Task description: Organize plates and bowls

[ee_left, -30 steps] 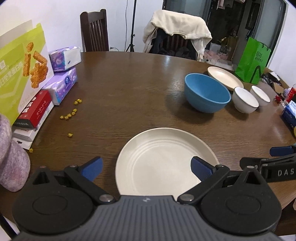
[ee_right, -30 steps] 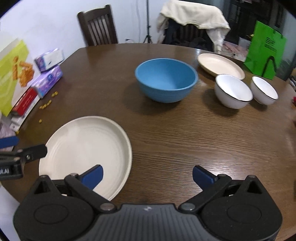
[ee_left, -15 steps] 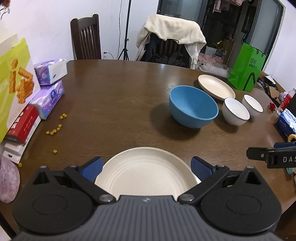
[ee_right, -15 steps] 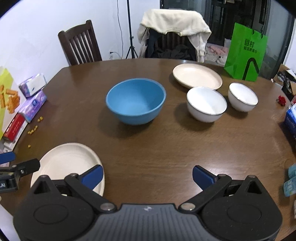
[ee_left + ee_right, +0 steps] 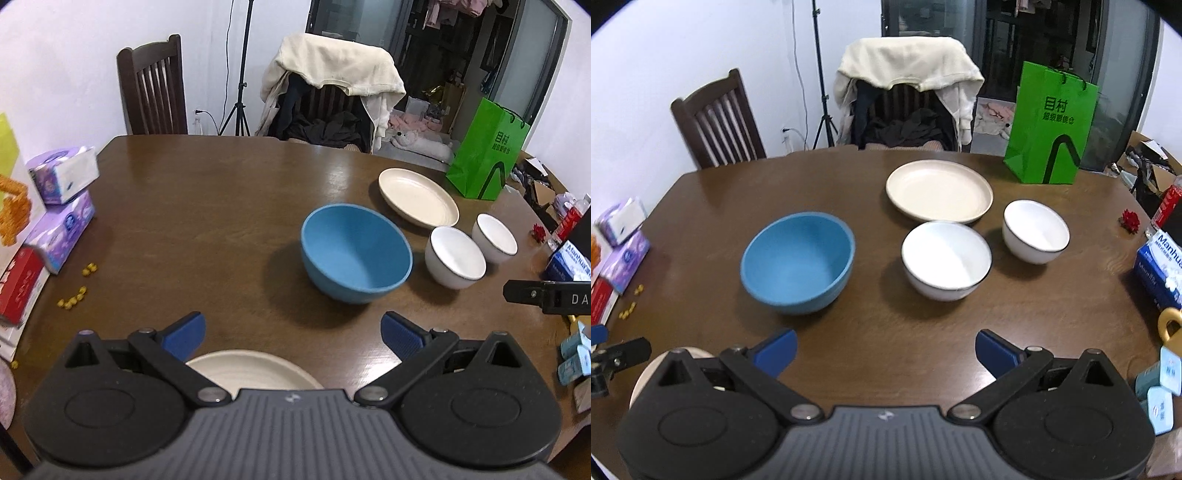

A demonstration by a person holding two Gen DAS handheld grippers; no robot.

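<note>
Blue is the colour of the large bowl (image 5: 356, 253), which we take as our landmark on the brown wooden table (image 5: 207, 206). Behind it and to its right lies a cream plate (image 5: 418, 196). Just right of the bowl stands a white bowl (image 5: 455, 256) with a dark rim, and a second, smaller white bowl (image 5: 494, 238) stands beyond that one, the two close together but apart. A second cream plate (image 5: 255, 371) lies in front of the bowl at the near table edge, partly hidden under our left gripper (image 5: 292, 330). We hold that gripper above the table with its jaws wide and nothing between them. Our right gripper (image 5: 885, 349) sits in front of the bowl and to its right, jaws equally wide and empty. A green paper bag (image 5: 1051, 125) stands behind the far plate. Tissue packs (image 5: 62, 201) and small yellow crumbs (image 5: 75, 293) lie well left of the bowl.
</note>
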